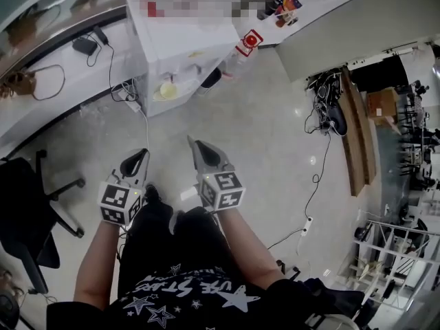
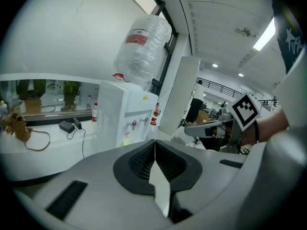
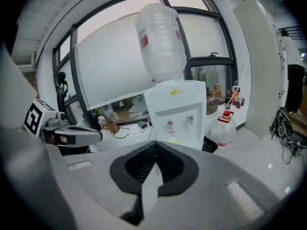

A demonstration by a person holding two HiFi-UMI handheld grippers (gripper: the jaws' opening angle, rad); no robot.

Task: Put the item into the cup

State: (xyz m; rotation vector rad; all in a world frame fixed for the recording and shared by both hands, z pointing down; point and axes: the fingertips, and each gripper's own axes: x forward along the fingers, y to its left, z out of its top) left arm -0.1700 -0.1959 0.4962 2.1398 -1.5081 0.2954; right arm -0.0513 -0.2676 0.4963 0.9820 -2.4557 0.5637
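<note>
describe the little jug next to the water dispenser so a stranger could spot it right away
Find the white water dispenser with the big upturned bottle on top. On the floor beside it, to its right in the right gripper view, stands the small clear jug. Unlike that bottle, it is upright with a red cap.

Office or lab workspace. Indicators: a water dispenser [image 1: 180,47] with an inverted bottle [image 3: 160,42], a black swivel chair [image 1: 27,212], a white window counter [image 1: 55,81] carrying a charger [image 1: 85,45], floor cables [image 1: 317,177], and white shelving [image 1: 395,253].
</note>
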